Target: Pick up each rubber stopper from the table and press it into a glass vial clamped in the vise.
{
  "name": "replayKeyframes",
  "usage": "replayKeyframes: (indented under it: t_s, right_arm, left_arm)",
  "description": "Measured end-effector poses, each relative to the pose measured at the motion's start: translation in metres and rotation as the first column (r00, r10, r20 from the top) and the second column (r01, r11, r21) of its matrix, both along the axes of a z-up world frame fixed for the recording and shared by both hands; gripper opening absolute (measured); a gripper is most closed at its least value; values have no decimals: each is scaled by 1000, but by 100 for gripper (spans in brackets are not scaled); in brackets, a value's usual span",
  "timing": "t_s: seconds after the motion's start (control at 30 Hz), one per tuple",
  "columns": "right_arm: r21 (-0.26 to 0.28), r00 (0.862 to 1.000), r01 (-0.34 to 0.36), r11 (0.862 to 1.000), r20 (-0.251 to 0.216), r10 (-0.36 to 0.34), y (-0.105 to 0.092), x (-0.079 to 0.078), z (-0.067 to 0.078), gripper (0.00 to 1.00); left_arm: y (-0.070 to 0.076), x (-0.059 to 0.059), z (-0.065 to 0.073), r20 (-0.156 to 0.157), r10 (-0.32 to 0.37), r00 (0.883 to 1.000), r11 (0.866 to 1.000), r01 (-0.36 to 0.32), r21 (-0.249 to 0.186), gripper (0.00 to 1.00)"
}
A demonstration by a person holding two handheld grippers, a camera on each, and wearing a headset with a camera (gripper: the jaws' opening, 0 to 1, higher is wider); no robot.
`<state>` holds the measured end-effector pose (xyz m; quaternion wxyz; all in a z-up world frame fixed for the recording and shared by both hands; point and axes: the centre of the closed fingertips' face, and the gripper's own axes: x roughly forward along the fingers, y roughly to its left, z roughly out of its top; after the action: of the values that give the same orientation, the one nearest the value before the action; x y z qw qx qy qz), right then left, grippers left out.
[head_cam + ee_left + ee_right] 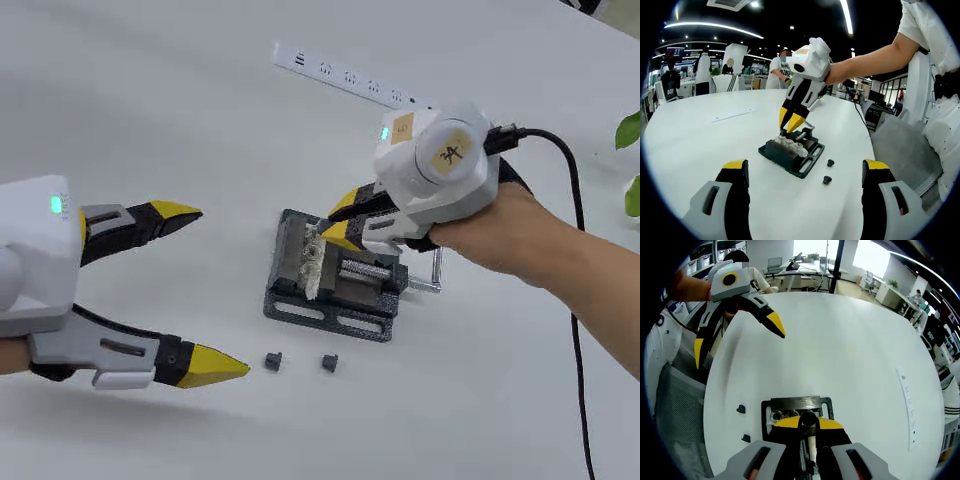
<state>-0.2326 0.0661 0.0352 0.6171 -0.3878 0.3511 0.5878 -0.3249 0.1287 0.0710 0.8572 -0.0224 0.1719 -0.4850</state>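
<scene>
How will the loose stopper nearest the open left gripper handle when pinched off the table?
The stopper is tiny beside the pointed tips of the left gripper, so it is probably light and easy to flick away. The table looks smooth, so a nudge may slide it. It seems to rest on a flat face, so rolling looks unlikely.

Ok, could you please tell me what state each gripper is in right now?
Left gripper: open, empty.
Right gripper: closed on a rubber stopper above the vise.
</scene>
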Motion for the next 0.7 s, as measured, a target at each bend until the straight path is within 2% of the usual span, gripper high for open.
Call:
replayKeyframes:
  t_s: [0.7]
  right_arm:
    - [-11,1000,-17,1000,-9,17,3,-2,-5,7]
  left_arm:
    - [1,1,-1,-6,4,1000,1000,-4,-10,93]
